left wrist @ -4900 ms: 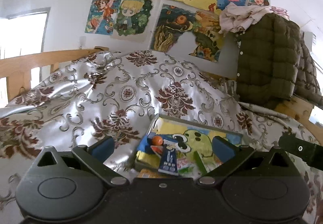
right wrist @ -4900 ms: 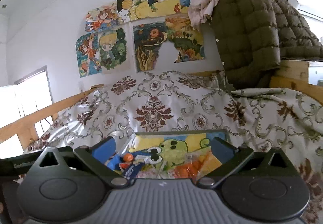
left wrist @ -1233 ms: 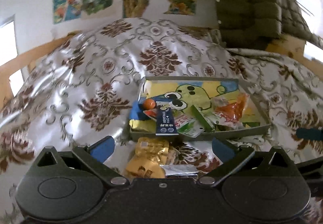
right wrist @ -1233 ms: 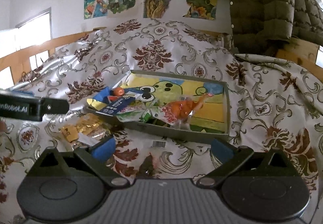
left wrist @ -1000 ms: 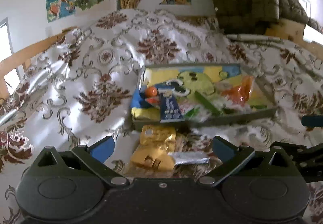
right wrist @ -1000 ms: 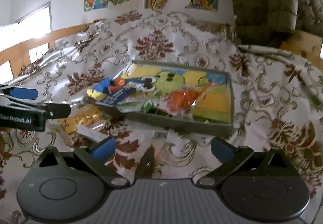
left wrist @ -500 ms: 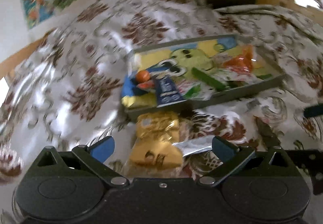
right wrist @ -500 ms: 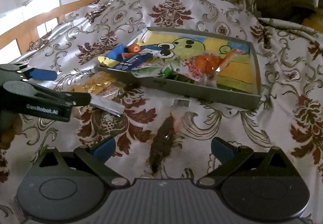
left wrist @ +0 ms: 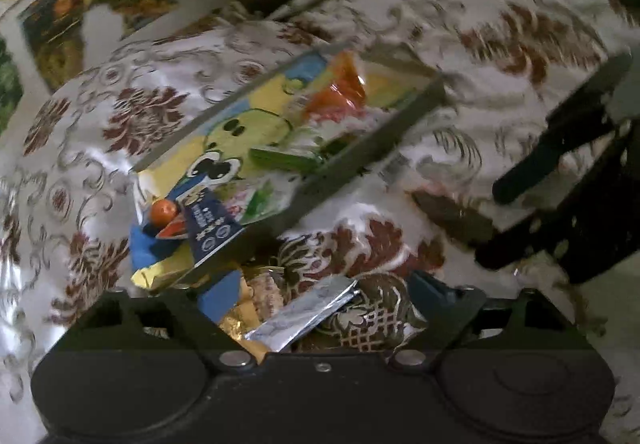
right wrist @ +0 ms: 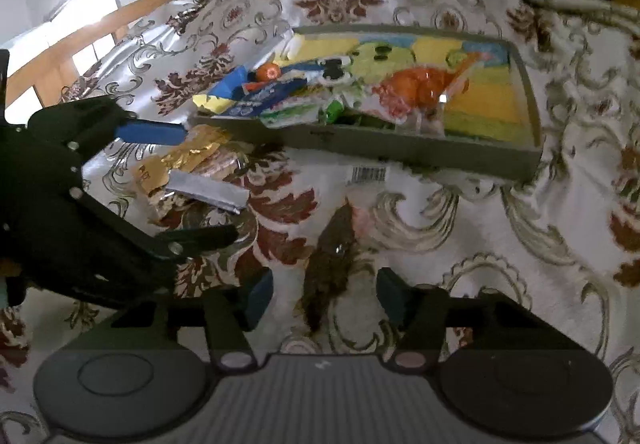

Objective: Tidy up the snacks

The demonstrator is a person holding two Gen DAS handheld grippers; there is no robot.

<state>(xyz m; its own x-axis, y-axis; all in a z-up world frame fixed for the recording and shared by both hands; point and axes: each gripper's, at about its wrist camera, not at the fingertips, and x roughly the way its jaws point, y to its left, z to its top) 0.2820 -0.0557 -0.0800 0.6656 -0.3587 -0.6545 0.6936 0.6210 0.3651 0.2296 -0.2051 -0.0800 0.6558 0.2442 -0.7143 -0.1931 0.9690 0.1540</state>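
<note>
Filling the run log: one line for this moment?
left gripper: open over silver packet | right gripper: open around dark clear-wrapped snack | tray: holding snacks

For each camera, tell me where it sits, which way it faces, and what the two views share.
Left wrist: on the left gripper, tilted low toward the gold packets and silver packet between its open fingers; the right gripper shows at right.
Right wrist: on the right gripper, looking down at the dark packet between its fingers; the left gripper shows at left.
Shared: the tray of snacks on the patterned cloth.
</note>
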